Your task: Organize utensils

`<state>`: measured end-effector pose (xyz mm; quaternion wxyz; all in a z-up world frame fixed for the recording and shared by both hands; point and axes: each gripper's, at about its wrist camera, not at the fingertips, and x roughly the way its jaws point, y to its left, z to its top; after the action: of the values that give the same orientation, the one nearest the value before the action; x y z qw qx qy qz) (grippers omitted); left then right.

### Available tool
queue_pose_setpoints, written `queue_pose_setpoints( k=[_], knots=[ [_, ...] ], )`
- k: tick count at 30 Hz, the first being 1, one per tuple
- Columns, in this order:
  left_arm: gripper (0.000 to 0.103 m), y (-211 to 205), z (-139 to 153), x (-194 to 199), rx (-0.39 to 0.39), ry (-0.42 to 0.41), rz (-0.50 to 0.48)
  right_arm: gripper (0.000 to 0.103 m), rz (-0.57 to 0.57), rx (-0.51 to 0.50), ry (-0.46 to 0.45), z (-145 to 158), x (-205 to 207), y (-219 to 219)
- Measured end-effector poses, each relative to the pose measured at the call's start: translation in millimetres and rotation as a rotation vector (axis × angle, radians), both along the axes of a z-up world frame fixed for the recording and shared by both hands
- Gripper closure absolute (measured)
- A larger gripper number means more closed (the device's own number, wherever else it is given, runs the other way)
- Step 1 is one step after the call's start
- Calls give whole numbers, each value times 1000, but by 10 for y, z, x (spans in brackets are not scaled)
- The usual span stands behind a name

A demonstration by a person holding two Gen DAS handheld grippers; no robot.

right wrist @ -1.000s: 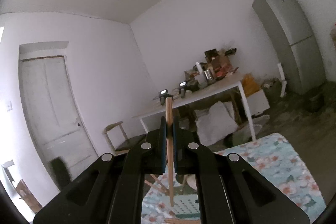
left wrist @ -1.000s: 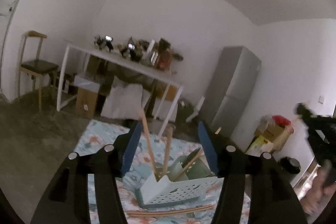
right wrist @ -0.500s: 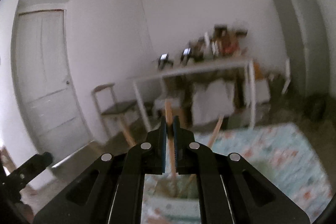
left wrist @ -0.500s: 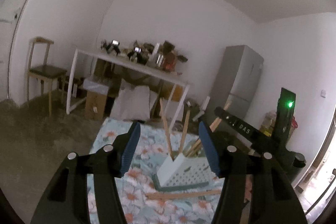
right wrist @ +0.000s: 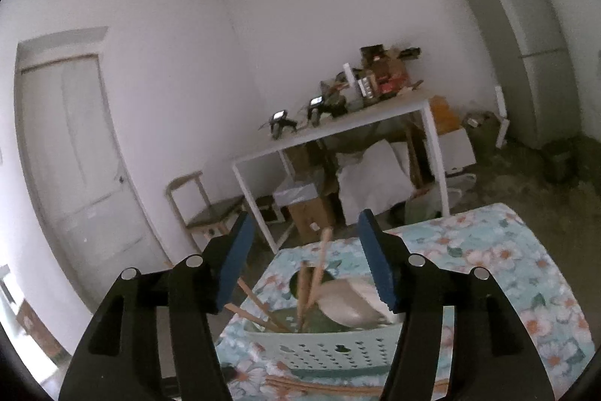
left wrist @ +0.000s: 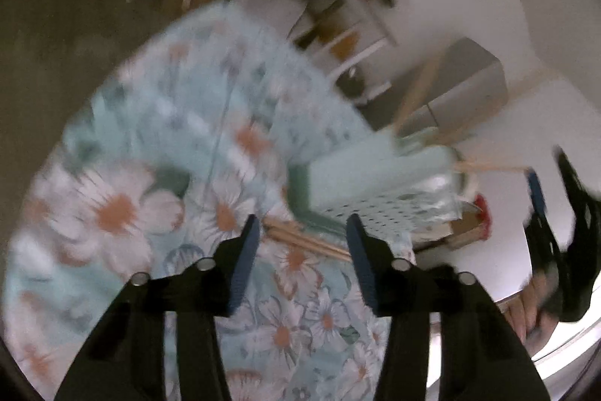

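Observation:
My left gripper [left wrist: 302, 228] points down at the floral tablecloth [left wrist: 124, 209]; the view is blurred. Its jaws are closing, and a pair of wooden chopsticks [left wrist: 311, 243] lies on the cloth just past the fingertips, untouched by the pads. Behind them stands the pale green perforated utensil holder [left wrist: 375, 183] with several chopsticks sticking out. My right gripper [right wrist: 306, 217] hovers above that holder [right wrist: 326, 344], its jaws opening with nothing between the pads. A chopstick [right wrist: 319, 269] leans upright inside the holder below it. The right gripper [left wrist: 550, 175] also shows at the left view's right edge.
Loose chopsticks [right wrist: 319, 388] lie on the cloth in front of the holder. Behind the cloth-covered table are a cluttered white table [right wrist: 375, 115], a wooden chair [right wrist: 203, 209], a grey fridge [right wrist: 526, 44] and a white door [right wrist: 75, 156].
The left gripper dropped, rolled and tilted down toward the chopsticks on the cloth. The right gripper opened and let go of its chopstick, which now stands in the holder.

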<state>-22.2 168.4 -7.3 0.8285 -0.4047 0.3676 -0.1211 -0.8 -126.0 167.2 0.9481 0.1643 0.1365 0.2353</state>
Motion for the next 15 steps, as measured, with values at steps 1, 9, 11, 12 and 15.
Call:
queue_pose_setpoints(
  k=[1, 9, 11, 12, 15],
  knots=[
    [61, -5, -88, 81, -14, 20, -10, 46, -8, 12, -2, 12, -39, -60],
    [68, -166, -240, 283, 51, 38, -20, 44, -149, 64, 48, -209, -476, -761],
    [76, -144, -269, 316, 11, 42, -14, 43, -187, 57, 118, -401, -507, -878],
    [84, -130, -306, 337, -18, 46, -8, 42, -197, 53, 158, -504, -511, -917],
    [93, -66, -334, 327, -87, 5, 13, 42, -204, 59, 300, -863, -486, -987]
  ],
)
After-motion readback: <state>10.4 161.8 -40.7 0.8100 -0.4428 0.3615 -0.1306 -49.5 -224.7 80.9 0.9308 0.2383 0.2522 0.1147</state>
